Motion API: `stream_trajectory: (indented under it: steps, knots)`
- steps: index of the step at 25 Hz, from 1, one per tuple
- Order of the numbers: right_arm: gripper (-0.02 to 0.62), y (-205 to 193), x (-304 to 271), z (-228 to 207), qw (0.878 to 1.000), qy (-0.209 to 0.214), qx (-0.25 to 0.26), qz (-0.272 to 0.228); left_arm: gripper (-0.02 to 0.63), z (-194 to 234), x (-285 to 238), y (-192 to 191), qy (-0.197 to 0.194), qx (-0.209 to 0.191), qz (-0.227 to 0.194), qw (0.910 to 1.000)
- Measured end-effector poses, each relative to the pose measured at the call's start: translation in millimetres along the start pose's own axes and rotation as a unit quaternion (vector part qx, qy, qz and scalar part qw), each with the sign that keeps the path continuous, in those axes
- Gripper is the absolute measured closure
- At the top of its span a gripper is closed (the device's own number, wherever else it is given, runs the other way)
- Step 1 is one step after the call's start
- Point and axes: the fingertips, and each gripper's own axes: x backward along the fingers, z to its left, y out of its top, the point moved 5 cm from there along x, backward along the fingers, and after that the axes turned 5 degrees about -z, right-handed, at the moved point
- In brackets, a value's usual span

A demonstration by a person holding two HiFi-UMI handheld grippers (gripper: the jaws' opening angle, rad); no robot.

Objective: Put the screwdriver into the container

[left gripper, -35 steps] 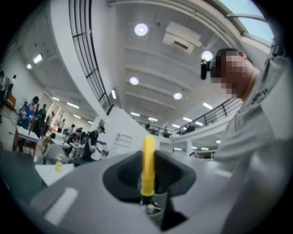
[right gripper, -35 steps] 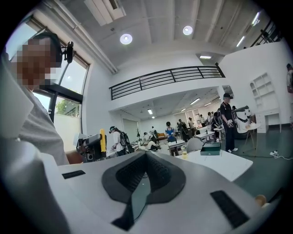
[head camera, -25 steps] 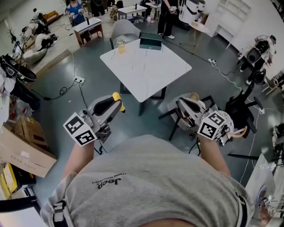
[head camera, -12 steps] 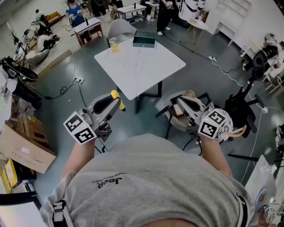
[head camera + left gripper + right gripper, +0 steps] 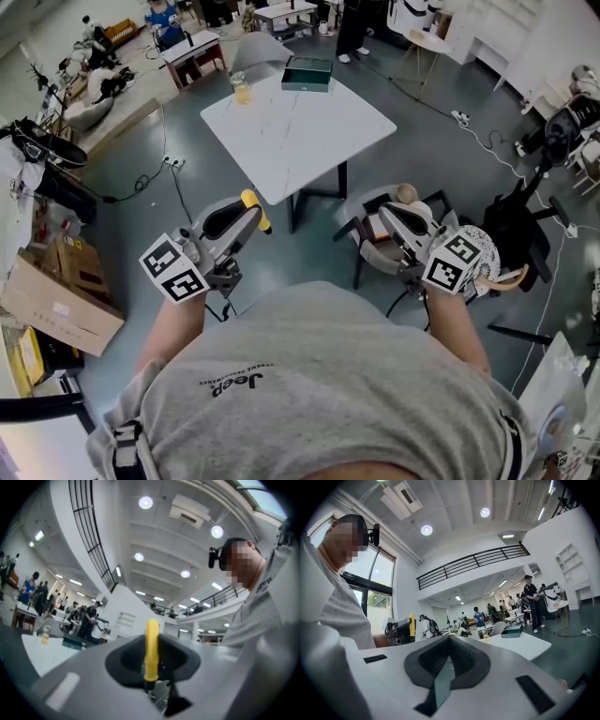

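My left gripper (image 5: 246,214) is shut on a screwdriver with a yellow handle (image 5: 255,208), which sticks out past the jaws. In the left gripper view the handle (image 5: 151,646) stands upright between the dark pads. My right gripper (image 5: 390,215) is shut with nothing in it, its pads meeting at the tip (image 5: 449,638). The container, a dark green open box (image 5: 309,73), sits at the far edge of a white table (image 5: 300,131) ahead of both grippers, well out of reach. It also shows small in both gripper views (image 5: 72,642) (image 5: 512,631).
A glass of yellow drink (image 5: 242,89) stands on the table left of the box. A grey chair (image 5: 258,52) is behind the table, and a dark chair (image 5: 370,234) is below my right gripper. Cardboard boxes (image 5: 56,300) and floor cables (image 5: 141,183) lie left. People stand at the back.
Both grippers and the view have moved forward toward the white table, which now sits a little nearer. The screwdriver stays held in the left gripper.
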Motion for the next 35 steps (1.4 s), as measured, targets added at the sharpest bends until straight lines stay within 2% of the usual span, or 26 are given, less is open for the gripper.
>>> stream_trajectory:
  steps: [5,9,14,25,35]
  knots:
    - [0.588,-5,-12,-13,1.000,-0.004,-0.002,0.002,0.526,20,-5,-4,-0.003,0.008,-0.004,1.0000]
    - [0.588,-3,-38,-21,1.000,-0.017,0.001,0.008,0.526,54,-5,-2,-0.013,0.017,-0.011,0.9997]
    - [0.588,-2,-91,-33,0.999,-0.043,0.011,0.011,0.526,120,1,9,-0.035,0.027,-0.019,0.9989]
    - [0.588,6,-257,-53,0.996,-0.087,0.020,0.001,0.526,293,22,62,-0.077,0.028,-0.007,0.9966]
    - [0.588,3,-350,-69,0.994,-0.110,0.019,0.013,0.526,390,46,82,-0.085,0.043,-0.010,0.9954]
